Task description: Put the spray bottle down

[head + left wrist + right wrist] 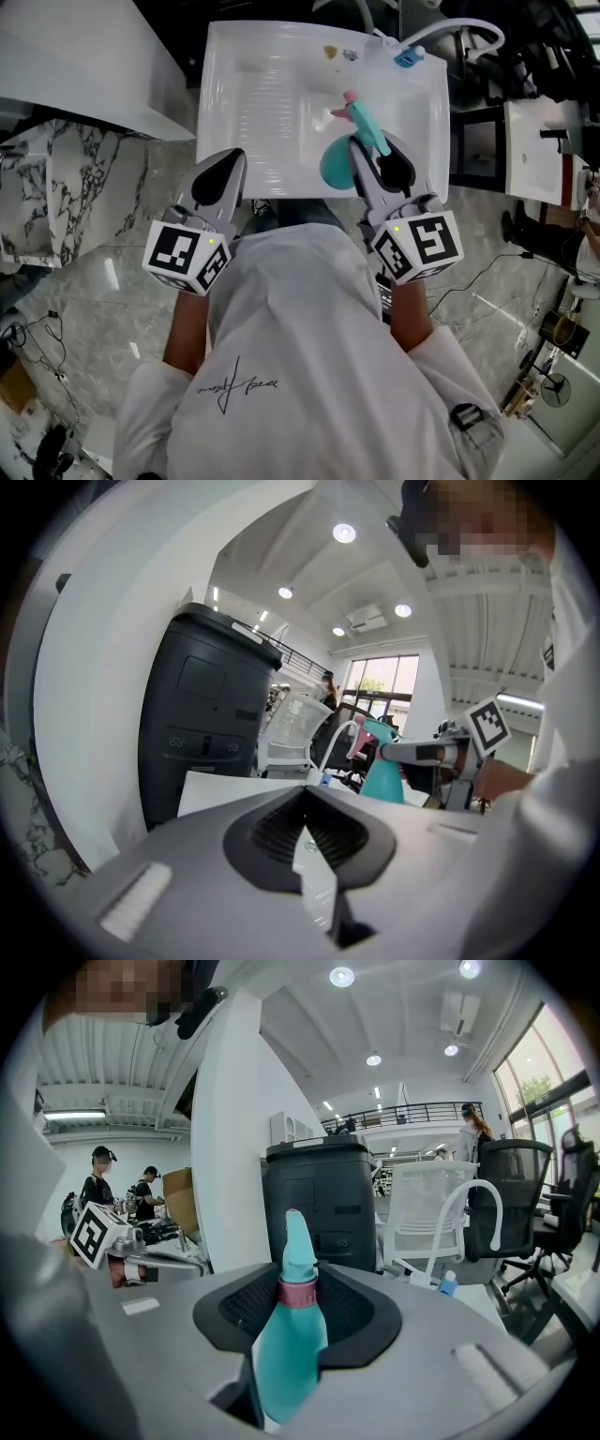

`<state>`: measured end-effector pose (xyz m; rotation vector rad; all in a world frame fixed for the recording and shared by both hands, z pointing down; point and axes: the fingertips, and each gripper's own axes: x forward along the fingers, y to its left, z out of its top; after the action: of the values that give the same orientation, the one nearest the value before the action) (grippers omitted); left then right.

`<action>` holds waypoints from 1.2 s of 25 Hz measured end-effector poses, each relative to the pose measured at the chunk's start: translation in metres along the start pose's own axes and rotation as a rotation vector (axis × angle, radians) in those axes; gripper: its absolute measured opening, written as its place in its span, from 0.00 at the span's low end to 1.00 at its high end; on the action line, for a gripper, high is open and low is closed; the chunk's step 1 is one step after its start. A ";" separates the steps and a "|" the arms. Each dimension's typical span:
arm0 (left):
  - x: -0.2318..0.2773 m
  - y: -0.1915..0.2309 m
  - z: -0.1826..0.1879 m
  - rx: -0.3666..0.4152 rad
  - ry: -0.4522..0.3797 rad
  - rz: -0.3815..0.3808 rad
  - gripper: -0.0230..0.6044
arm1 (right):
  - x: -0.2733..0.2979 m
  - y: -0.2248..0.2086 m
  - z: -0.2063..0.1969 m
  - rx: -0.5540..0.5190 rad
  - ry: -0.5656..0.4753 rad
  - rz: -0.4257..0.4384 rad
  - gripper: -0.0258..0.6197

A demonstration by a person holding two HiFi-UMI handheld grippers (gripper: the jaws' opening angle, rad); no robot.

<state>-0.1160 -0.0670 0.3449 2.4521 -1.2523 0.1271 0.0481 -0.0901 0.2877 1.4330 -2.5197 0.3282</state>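
Observation:
A teal spray bottle (337,167) with a pink collar stands upright over the right half of a white washbasin (214,112). My right gripper (375,150) is shut on its body. In the right gripper view the bottle (291,1335) fills the gap between the black pads (352,1321), and its nozzle rises above them. My left gripper (222,167) hovers at the basin's near left edge. In its own view, my left gripper (305,794) has its jaws together at the tips with nothing held. The bottle (382,772) shows to the right there.
A curved white faucet (450,33) and a small blue-capped bottle (408,58) sit at the basin's far right corner. A tall black bin (319,1204) and a white mesh chair (422,1213) stand beyond. A white counter (84,75) lies to the left. People stand far off (98,1185).

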 end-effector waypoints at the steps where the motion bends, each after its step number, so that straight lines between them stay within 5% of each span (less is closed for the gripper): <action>1: -0.001 0.000 0.000 -0.002 0.002 0.003 0.09 | 0.001 -0.002 0.002 0.001 -0.001 0.003 0.23; 30: 0.030 0.011 0.007 -0.066 0.030 0.080 0.09 | 0.063 -0.038 0.017 0.056 0.025 0.148 0.23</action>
<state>-0.1077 -0.0982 0.3489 2.3364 -1.3209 0.1415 0.0484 -0.1657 0.2936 1.2551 -2.6219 0.4434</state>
